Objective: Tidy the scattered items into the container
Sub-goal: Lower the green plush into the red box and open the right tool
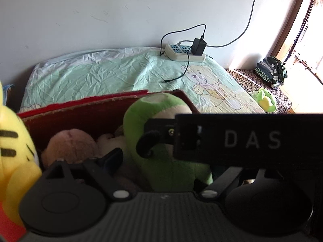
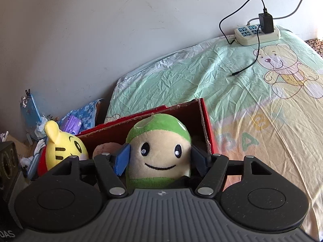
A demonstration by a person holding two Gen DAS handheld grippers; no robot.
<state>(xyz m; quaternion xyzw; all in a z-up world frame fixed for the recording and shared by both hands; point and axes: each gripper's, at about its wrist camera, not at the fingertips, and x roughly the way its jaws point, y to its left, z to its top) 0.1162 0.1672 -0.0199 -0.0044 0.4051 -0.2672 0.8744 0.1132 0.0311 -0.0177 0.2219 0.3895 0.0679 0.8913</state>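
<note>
The green plush toy sits between the right gripper's fingers, clamped inside the red box, beside a brown toy. Left gripper's opening: cannot tell.

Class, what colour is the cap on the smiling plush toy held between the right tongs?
Green, above a cream face on the plush toy; the right wrist view shows it best.
</note>
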